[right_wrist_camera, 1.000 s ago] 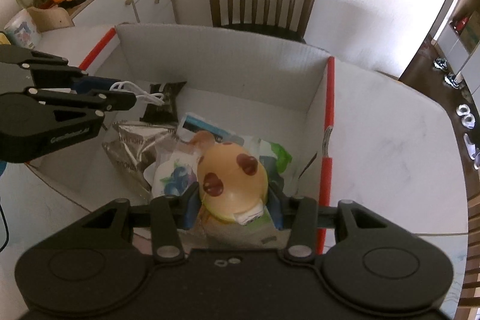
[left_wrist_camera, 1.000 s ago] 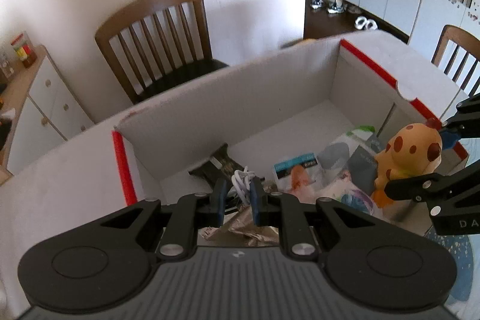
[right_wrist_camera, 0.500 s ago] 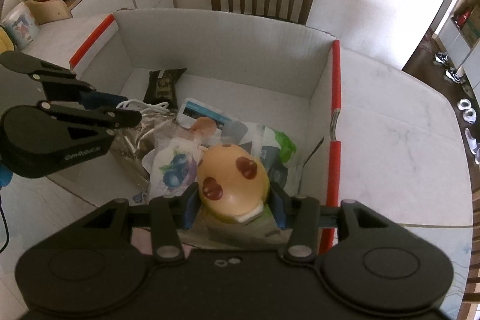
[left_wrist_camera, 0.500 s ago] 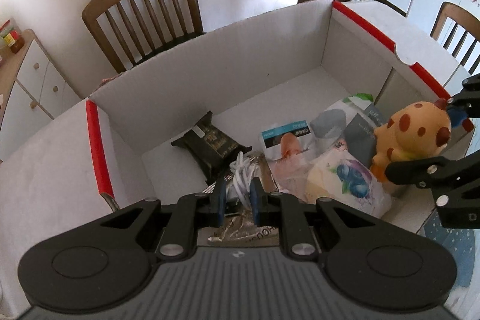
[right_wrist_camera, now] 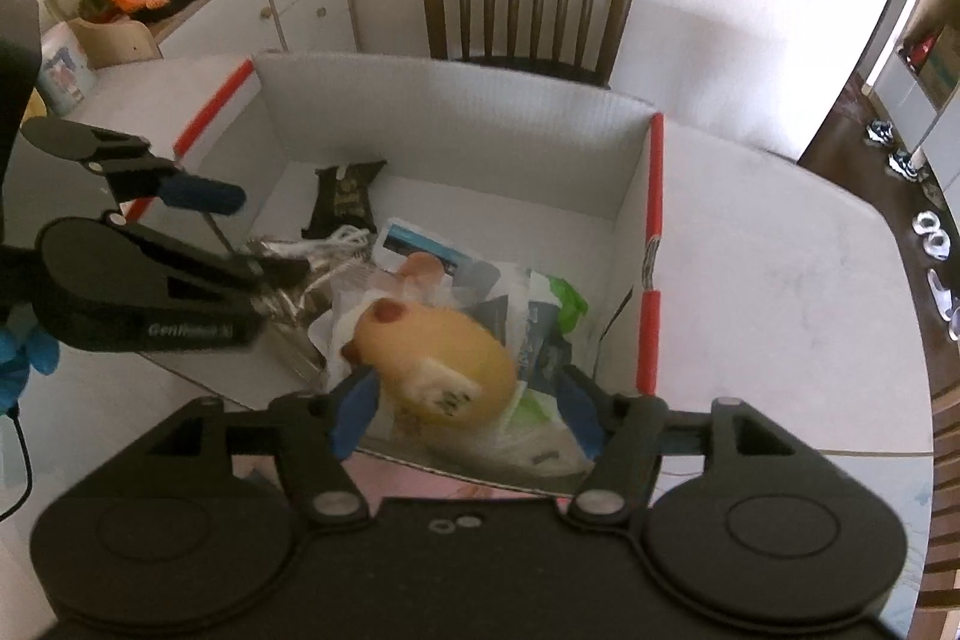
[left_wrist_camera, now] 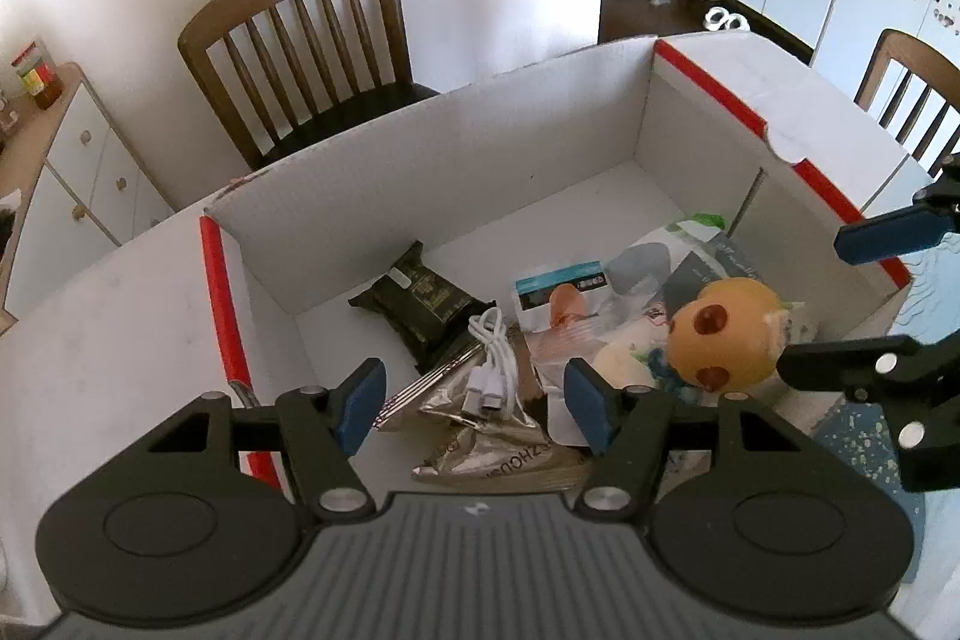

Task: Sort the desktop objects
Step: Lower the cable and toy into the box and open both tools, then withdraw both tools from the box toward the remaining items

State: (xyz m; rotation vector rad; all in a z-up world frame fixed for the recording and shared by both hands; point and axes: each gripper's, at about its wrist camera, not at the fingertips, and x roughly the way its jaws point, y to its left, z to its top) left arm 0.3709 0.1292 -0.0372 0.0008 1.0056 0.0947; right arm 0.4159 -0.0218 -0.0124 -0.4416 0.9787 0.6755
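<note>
- Over the open white cardboard box with red-taped edges (left_wrist_camera: 456, 142), both grippers have just let go of what they carried a second ago.
- At the bottom centre of the left wrist view, the left gripper (left_wrist_camera: 474, 397) now has its blue pads spread apart; half a second back they were pinched shut on the coiled white charging cable (left_wrist_camera: 495, 361).
- That cable now lies free on a crinkled silver foil pouch (left_wrist_camera: 480, 430) in the lower middle of the frame, between the pads but touching neither, beside a flat black sealed packet (left_wrist_camera: 420, 307).
- Near the lower centre of the right wrist view, the right gripper (right_wrist_camera: 465, 415) has just been opening as well; its pads stand clear on both sides of the yellow-orange soft toy with brown spots (right_wrist_camera: 435, 364).
- The toy looks motion-blurred and tipped over, so it appears to be dropping or settling onto the heap of printed plastic packets (right_wrist_camera: 510, 292) by the box's near right corner.
- Judged from this, both drop-offs into the box are finished or nearly so, and each hand is free to fetch another desktop object.
- One small risk: the round toy may roll on the slippery packets.
</note>
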